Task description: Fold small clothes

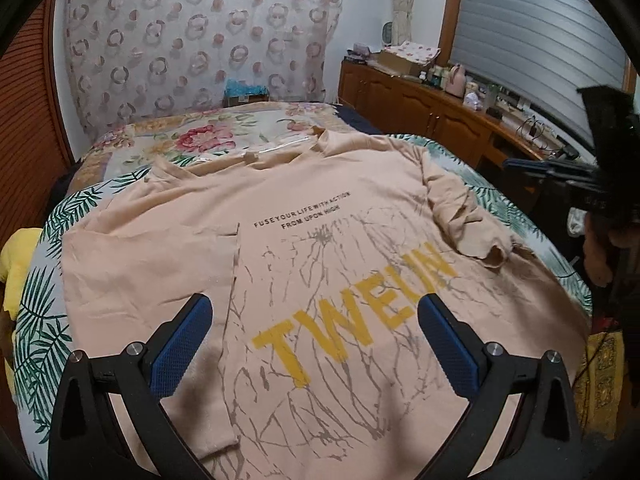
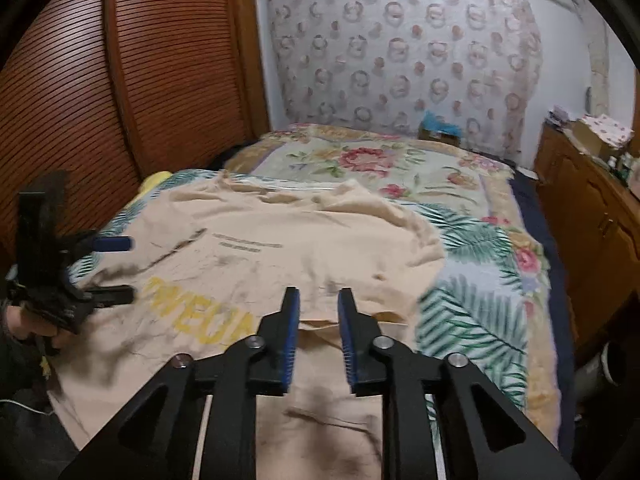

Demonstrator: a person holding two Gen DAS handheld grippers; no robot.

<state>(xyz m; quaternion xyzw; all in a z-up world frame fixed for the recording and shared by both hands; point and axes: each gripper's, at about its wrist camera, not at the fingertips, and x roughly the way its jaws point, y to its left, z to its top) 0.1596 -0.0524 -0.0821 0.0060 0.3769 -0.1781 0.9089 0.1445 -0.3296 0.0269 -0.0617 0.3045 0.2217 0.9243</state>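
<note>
The peach shirt (image 1: 340, 248) lies on the bed (image 1: 200, 136) with both sleeves folded in, body unfolded, both hand-held grippers (image 1: 316, 336) (image 2: 318, 308) apart, empty.

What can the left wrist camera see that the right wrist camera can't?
Only the left wrist view shows the window blind, a pink jug on the cabinet and the small black words clearly. Only the right wrist view shows the wide slatted wardrobe door and the left gripper from the side. Both show the peach shirt, its yellow letters and the flowery bedspread.
</note>
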